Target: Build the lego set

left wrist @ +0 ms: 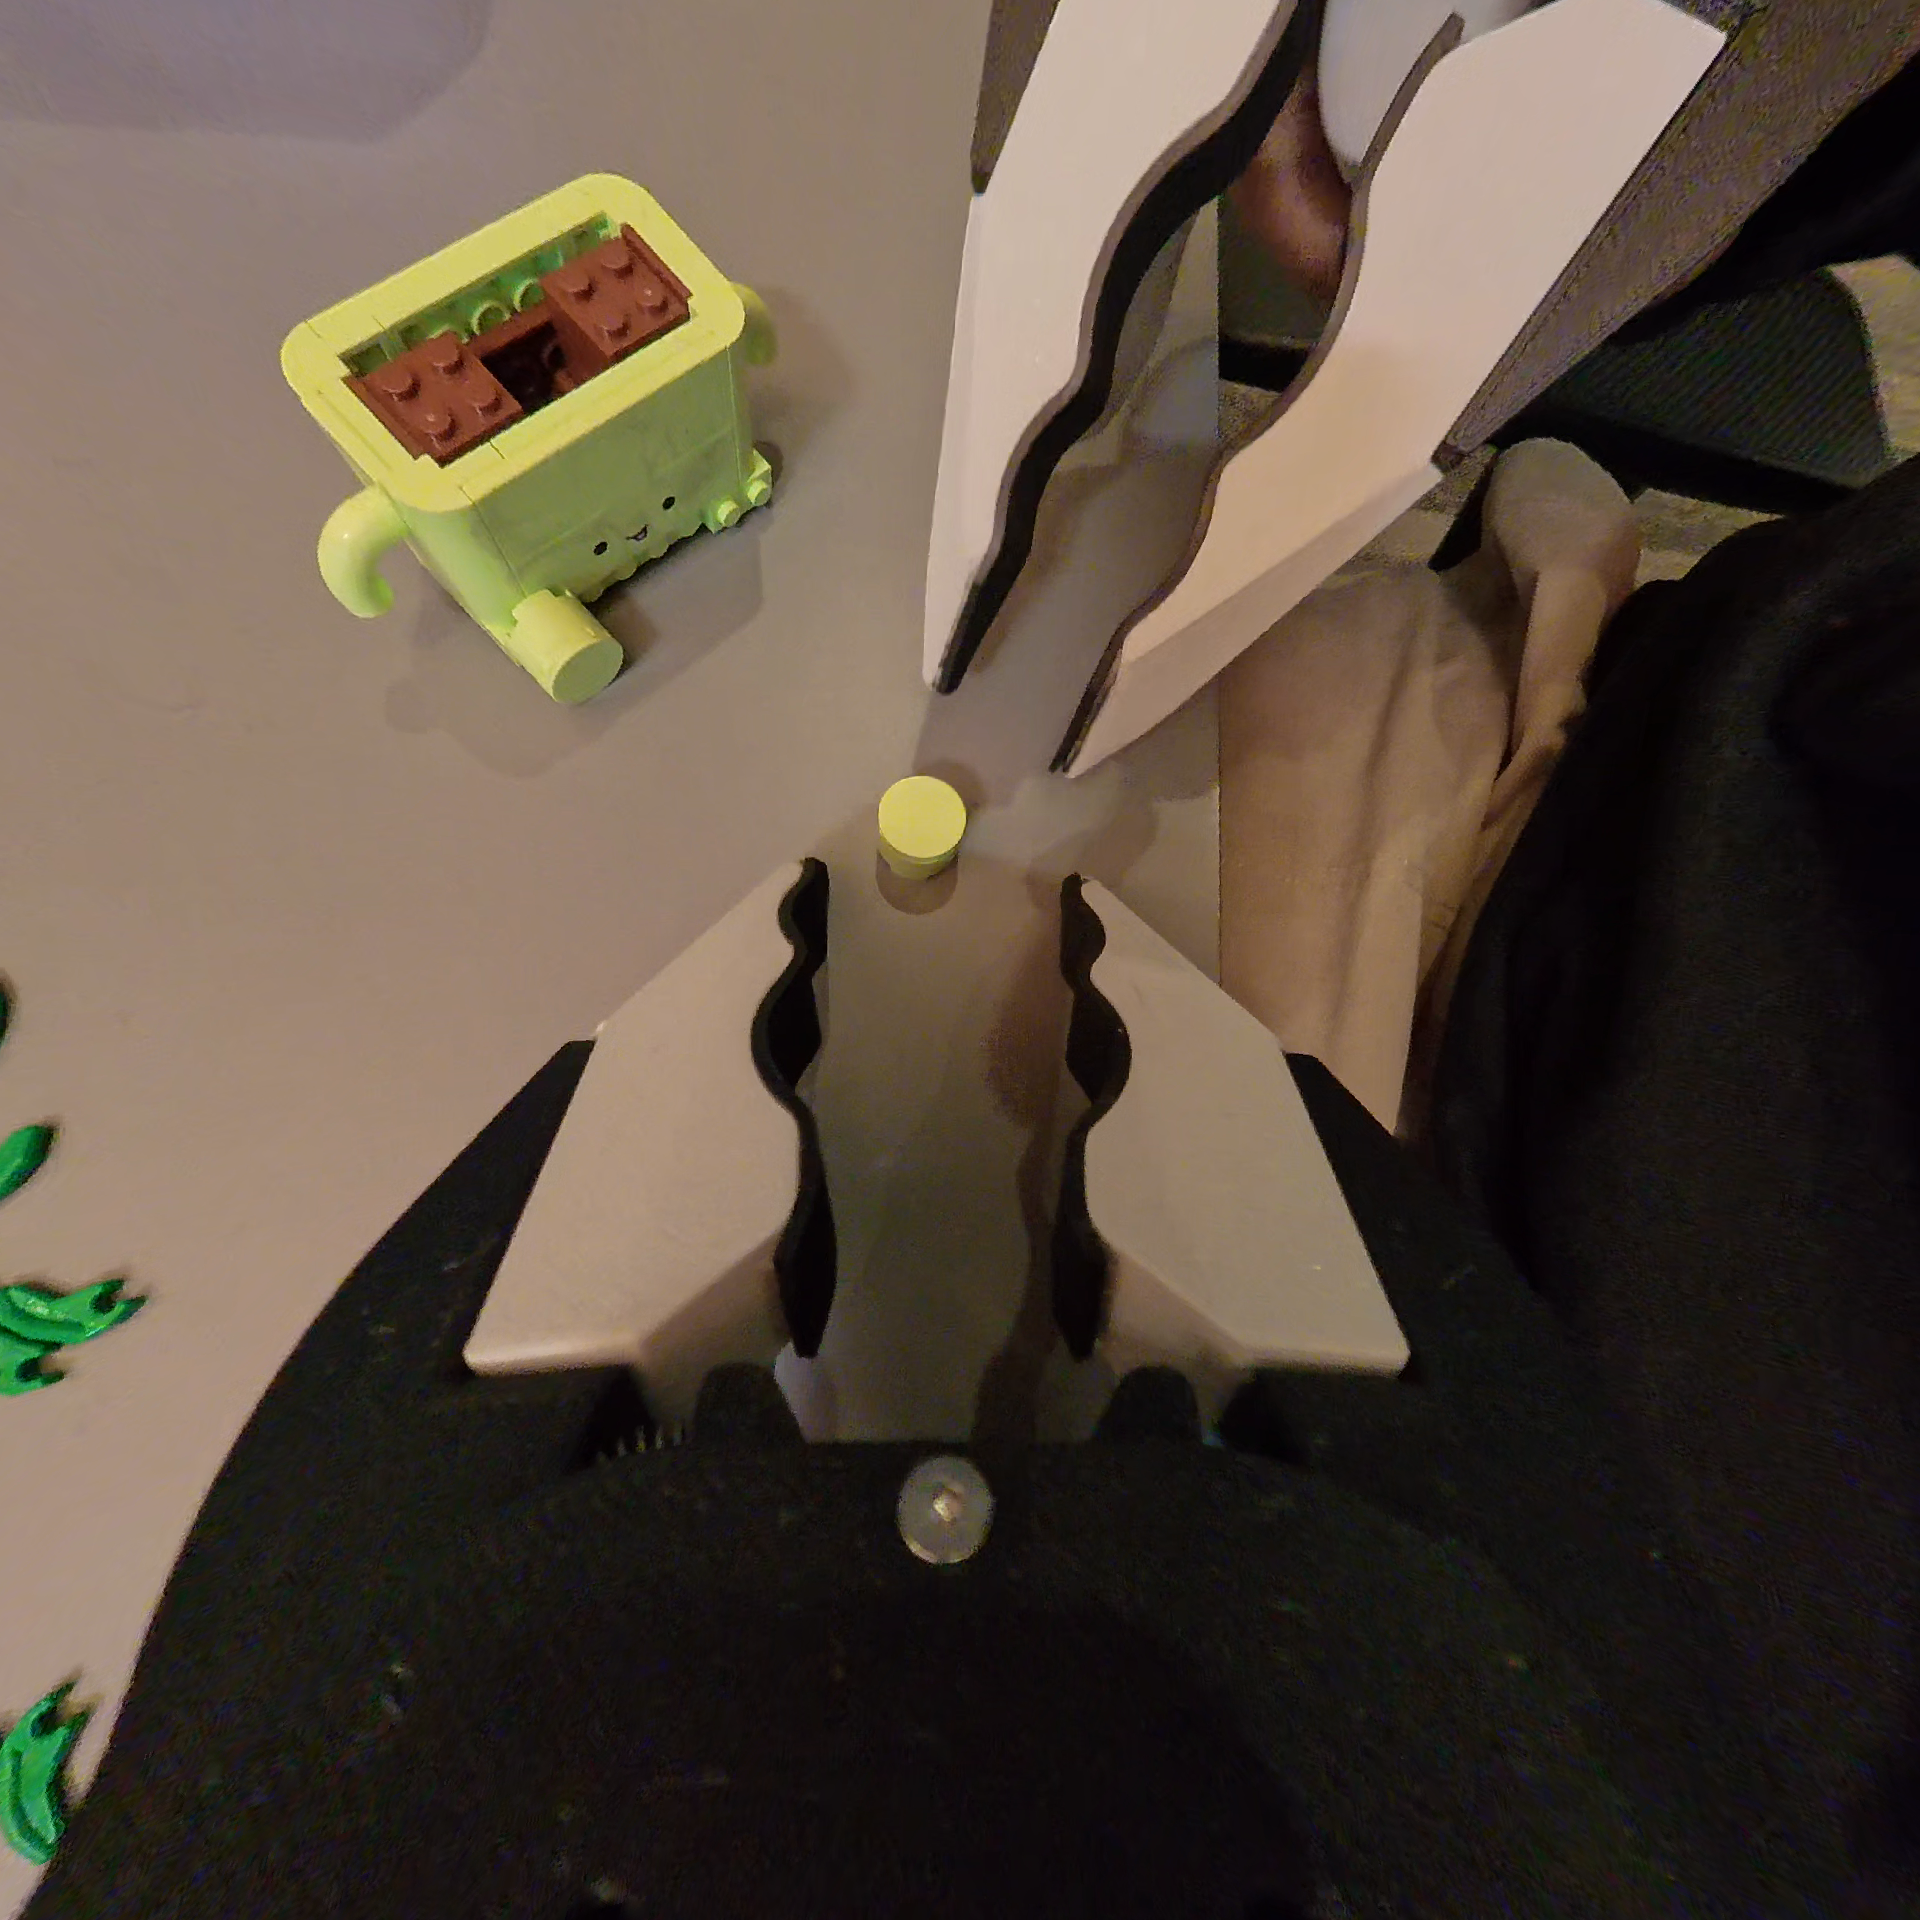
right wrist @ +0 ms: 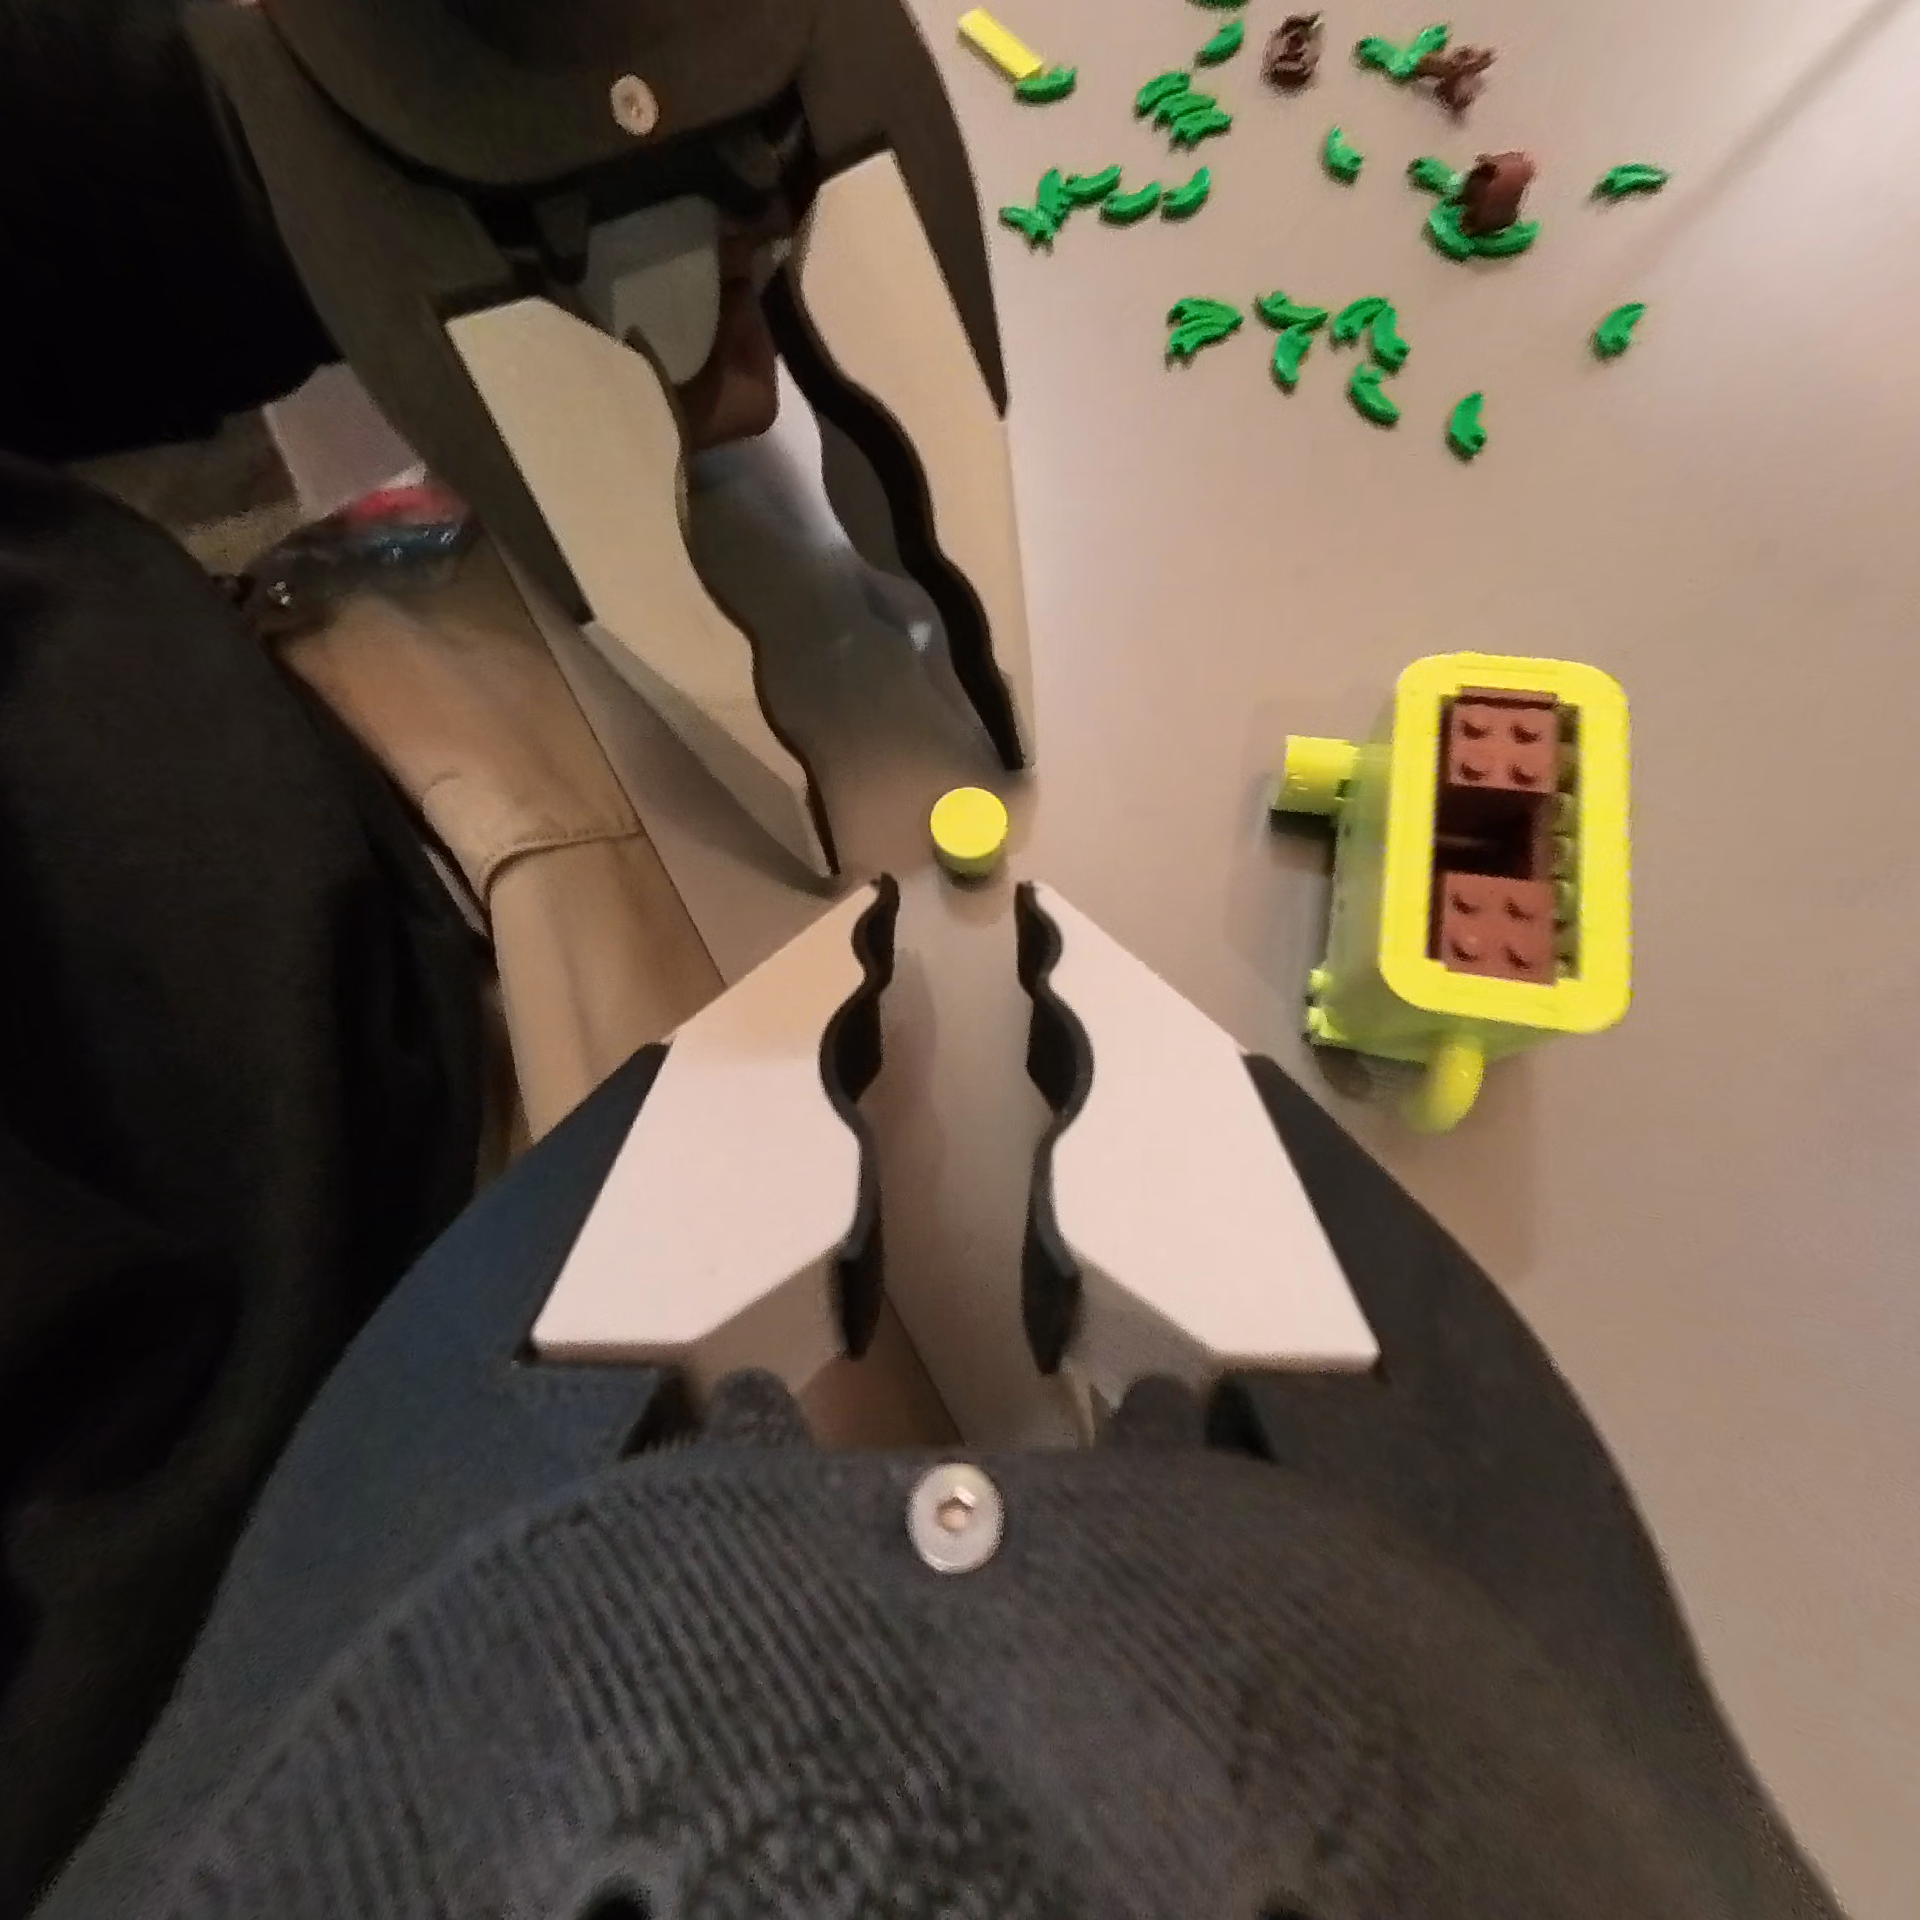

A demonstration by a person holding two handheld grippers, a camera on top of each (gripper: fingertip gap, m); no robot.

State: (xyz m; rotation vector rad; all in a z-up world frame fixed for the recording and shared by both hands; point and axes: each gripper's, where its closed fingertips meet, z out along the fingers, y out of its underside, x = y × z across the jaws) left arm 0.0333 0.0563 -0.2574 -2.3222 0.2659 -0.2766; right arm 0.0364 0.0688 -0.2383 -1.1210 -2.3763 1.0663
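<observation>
A small lime round piece [left wrist: 922,821] stands on the grey table, near its edge. My left gripper [left wrist: 940,883] is open and empty, its tips just short of the piece. My right gripper [left wrist: 1008,722] comes from the opposite side, open and empty, its tips just beyond the piece. In the right wrist view the round piece [right wrist: 968,823] sits just ahead of my right gripper [right wrist: 956,891], and my left gripper [right wrist: 916,810] faces it. The lime-green pot build [left wrist: 530,416] with brown bricks on top and a small face stands apart on the table; it also shows in the right wrist view [right wrist: 1486,862].
Several loose green leaf pieces [right wrist: 1288,343] lie scattered at the far side, with a few brown pieces [right wrist: 1496,182] and a yellow bar [right wrist: 997,42]. Some leaves [left wrist: 52,1320] show at the left edge. A person's beige trousers [left wrist: 1382,790] and black clothing lie past the table edge. The grippers are tip to tip, or close to it. The yellow bar [right wrist: 997,42] is about equally far from each gripper, around 25 cm.
</observation>
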